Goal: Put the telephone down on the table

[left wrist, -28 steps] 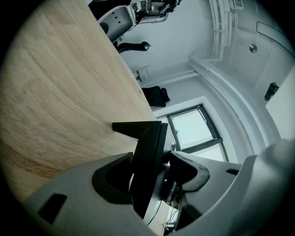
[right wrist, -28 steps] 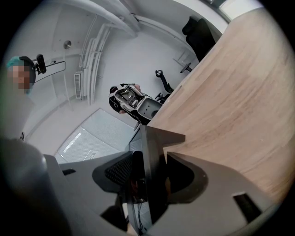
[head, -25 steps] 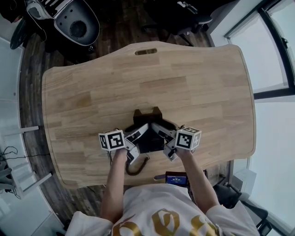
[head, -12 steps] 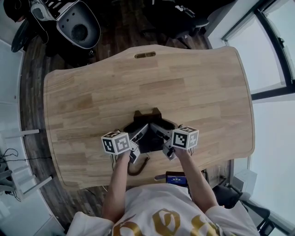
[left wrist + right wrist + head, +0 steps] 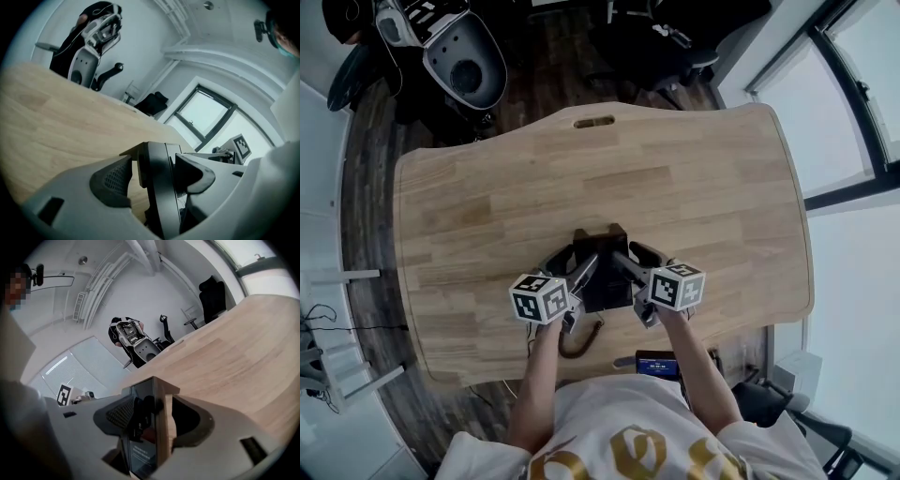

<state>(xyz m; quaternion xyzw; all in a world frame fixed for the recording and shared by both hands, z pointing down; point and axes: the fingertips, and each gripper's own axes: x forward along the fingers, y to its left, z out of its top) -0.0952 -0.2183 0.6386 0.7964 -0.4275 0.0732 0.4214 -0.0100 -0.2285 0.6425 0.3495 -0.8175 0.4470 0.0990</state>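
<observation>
1. phone [image 5: 602,272] lies on the table [image 5: 703,178], set down by the look of it, with a set of fingers on either side.
2. left gripper [image 5: 574,265]: its jaws have just been opening and stand wide. the phone's edge is between the pads, bare wood shows beside the outer pad [image 5: 111,180], and the inner one sits close against the casing. grip released.
3. right gripper [image 5: 630,255]: spread as well. the phone's other edge is between its pads, a strip of table shows beside the outer pad [image 5: 190,427], and nothing is clamped.
4. danger one: both inner pads sit hard by the casing, so backing out on a slant could drag or tip the phone.
5. danger two: the cord [image 5: 579,345] curls behind the fingers toward the near table edge, and a retreating gripper could snag it and tug the phone along.
6. the phone is a glossy black, hard, boxy slab. the pads are dark with a fine mesh texture, set in smooth grey plastic fingers. the tabletop is pale, smooth wood, so i'd expect the phone to slide easily.
</observation>
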